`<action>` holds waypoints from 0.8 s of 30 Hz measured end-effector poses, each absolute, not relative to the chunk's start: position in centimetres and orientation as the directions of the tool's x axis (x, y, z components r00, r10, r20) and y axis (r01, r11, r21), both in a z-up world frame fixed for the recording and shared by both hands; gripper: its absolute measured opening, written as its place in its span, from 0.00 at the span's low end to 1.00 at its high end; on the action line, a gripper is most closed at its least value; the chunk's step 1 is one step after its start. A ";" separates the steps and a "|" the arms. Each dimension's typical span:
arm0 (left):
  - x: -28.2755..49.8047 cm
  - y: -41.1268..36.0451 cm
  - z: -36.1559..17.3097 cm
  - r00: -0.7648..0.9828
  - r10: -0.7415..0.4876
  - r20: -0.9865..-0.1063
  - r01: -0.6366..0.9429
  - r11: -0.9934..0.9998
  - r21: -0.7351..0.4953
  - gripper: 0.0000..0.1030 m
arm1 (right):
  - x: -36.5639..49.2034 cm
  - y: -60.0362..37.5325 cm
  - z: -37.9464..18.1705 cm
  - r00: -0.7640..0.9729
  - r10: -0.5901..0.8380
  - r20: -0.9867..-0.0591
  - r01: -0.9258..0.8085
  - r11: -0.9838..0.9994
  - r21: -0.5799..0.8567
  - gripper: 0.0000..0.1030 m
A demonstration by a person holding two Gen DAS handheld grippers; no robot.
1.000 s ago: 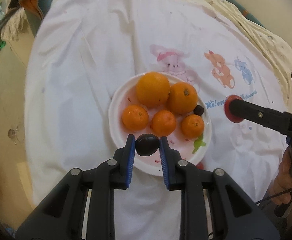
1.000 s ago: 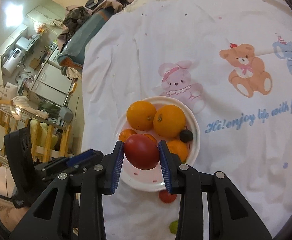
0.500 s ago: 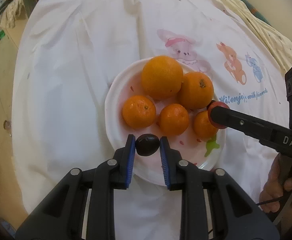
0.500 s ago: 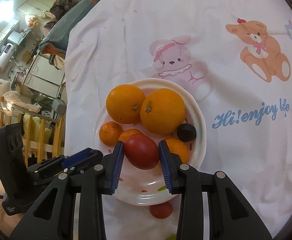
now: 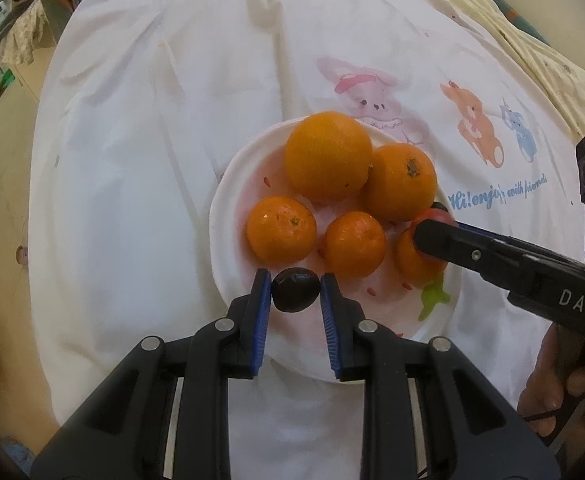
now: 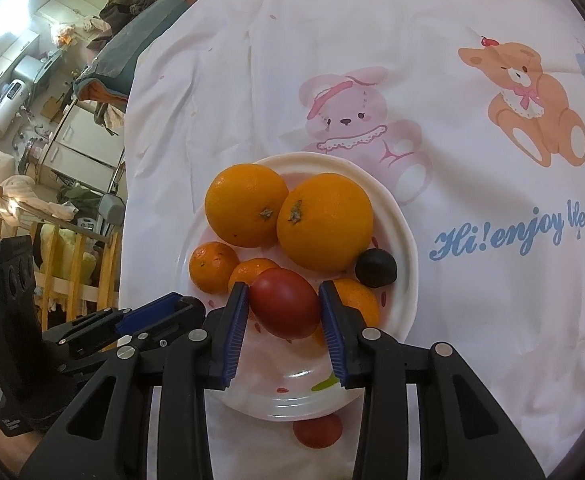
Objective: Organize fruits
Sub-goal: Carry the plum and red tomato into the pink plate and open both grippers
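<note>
White cartoon-print cloth (image 6: 432, 92) covers the surface; cluttered room far left. A red fruit (image 6: 317, 432) lies on the cloth just near of the plate (image 6: 406, 236), partly hidden behind the right gripper. The plate holds two big oranges (image 6: 324, 222) far side, three small mandarins (image 5: 281, 229) nearer, and one dark plum (image 6: 375, 268) at the right rim. Left gripper (image 5: 295, 294) clamped on a second dark plum (image 5: 295, 289) over the plate's near edge, long axis left-right. Right gripper (image 6: 284, 310) clamped on a red tomato (image 6: 285, 304) above the mandarins, long axis slanting far-left to near-right.
</note>
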State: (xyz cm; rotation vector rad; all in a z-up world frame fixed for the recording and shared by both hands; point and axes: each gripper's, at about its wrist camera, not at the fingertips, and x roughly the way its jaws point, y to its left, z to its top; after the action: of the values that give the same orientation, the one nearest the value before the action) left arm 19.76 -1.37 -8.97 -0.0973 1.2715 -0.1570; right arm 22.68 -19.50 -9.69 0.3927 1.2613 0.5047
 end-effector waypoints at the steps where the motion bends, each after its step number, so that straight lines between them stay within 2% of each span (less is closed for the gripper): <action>1: 19.7 -1.4 -8.9 0.292 -0.168 -0.942 0.065 0.986 -0.155 0.21 | 22.7 -19.6 -9.6 0.226 0.566 -0.793 -0.146 0.825 0.547 0.38; 5: 19.8 -1.4 -9.0 0.289 -0.166 -0.943 0.065 0.986 -0.154 0.21 | 22.8 -19.8 -9.3 0.239 0.576 -0.782 -0.144 0.817 0.559 0.39; 6: 19.8 -1.4 -9.0 0.287 -0.168 -0.943 0.066 0.986 -0.156 0.21 | 22.8 -19.8 -9.3 0.238 0.577 -0.781 -0.142 0.816 0.560 0.42; 7: 19.7 -1.5 -9.0 0.285 -0.169 -0.944 0.068 0.985 -0.156 0.21 | 22.8 -19.8 -9.3 0.235 0.578 -0.781 -0.141 0.815 0.561 0.50; 10: 19.7 -1.7 -9.0 0.283 -0.163 -0.945 0.073 0.986 -0.148 0.24 | 22.7 -19.9 -9.2 0.239 0.577 -0.781 -0.147 0.817 0.558 0.52; 11: 19.8 -1.8 -9.0 0.282 -0.160 -0.946 0.074 0.987 -0.145 0.28 | 22.7 -19.9 -9.1 0.241 0.576 -0.781 -0.149 0.817 0.557 0.52; 13: 19.7 -1.9 -8.9 0.288 -0.143 -0.947 0.073 0.989 -0.127 0.57 | 22.7 -19.9 -9.0 0.245 0.576 -0.780 -0.149 0.817 0.557 0.56; 15: 19.5 -2.0 -8.5 0.305 -0.124 -0.944 0.072 0.992 -0.107 0.72 | 22.6 -19.9 -8.8 0.249 0.578 -0.777 -0.150 0.816 0.558 0.61; 16: 19.5 -1.9 -8.4 0.311 -0.124 -0.942 0.071 0.992 -0.107 0.76 | 22.6 -19.9 -8.7 0.251 0.578 -0.777 -0.150 0.816 0.558 0.64; 24: 19.3 -1.8 -8.3 0.309 -0.120 -0.943 0.067 0.992 -0.104 0.76 | 22.3 -20.2 -8.1 0.265 0.571 -0.777 -0.144 0.820 0.554 0.74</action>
State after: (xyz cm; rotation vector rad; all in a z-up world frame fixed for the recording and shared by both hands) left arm 19.35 -1.82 -8.28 -0.0480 1.2502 -0.1236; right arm 22.29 -20.19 -8.14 0.4131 1.2146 0.5017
